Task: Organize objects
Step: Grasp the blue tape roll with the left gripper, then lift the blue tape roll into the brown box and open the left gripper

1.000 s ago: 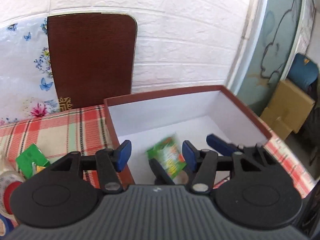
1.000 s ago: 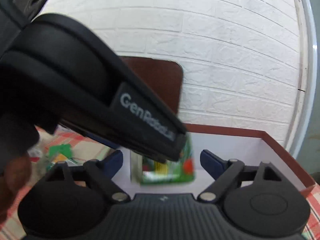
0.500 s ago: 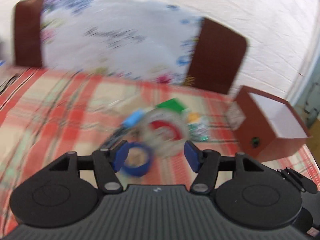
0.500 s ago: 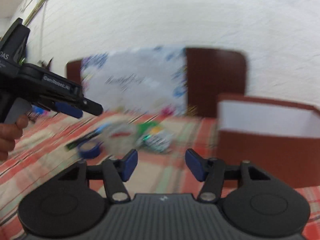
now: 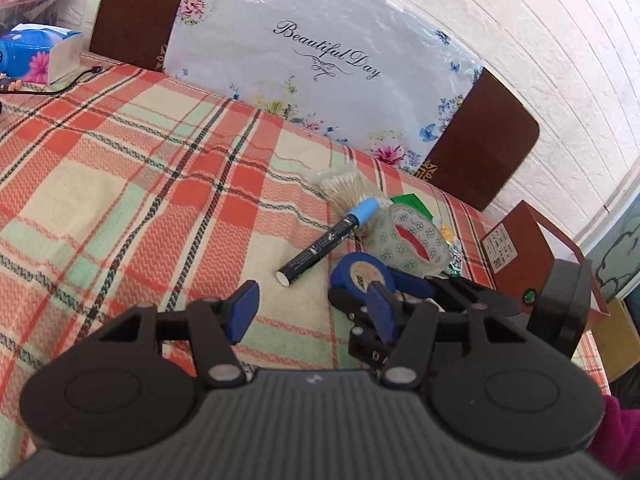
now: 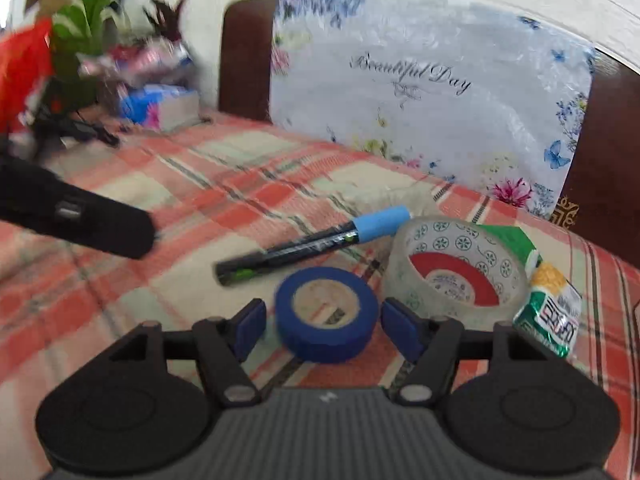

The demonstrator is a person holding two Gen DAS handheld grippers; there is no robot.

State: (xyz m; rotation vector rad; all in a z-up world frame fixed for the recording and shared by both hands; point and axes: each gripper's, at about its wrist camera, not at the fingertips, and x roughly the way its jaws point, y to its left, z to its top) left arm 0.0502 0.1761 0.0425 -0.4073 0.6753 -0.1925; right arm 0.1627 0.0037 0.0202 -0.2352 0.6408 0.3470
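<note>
Marker (image 6: 312, 242) lies leftmost on the plaid surface (image 6: 248, 184), then blue tape (image 6: 326, 314), clear tape roll (image 6: 456, 272) and green packet (image 6: 548, 312). Left claw (image 5: 310, 308) hangs apart over bare cloth, its jaws narrowing on nothing. Right claw (image 6: 324, 330) brackets the blue tape, jaws widening, pads not touching. Closing off-centre could, I reckon, nudge the roll against its clear neighbour just beside it. Brown box (image 5: 536, 248) is cut off at the far right; motion blur smears the clutter by the wall.

floral plastic sheet (image 5: 320, 60) against brown chairs (image 5: 480, 152) (tissue pack (image 5: 36, 56) left).
</note>
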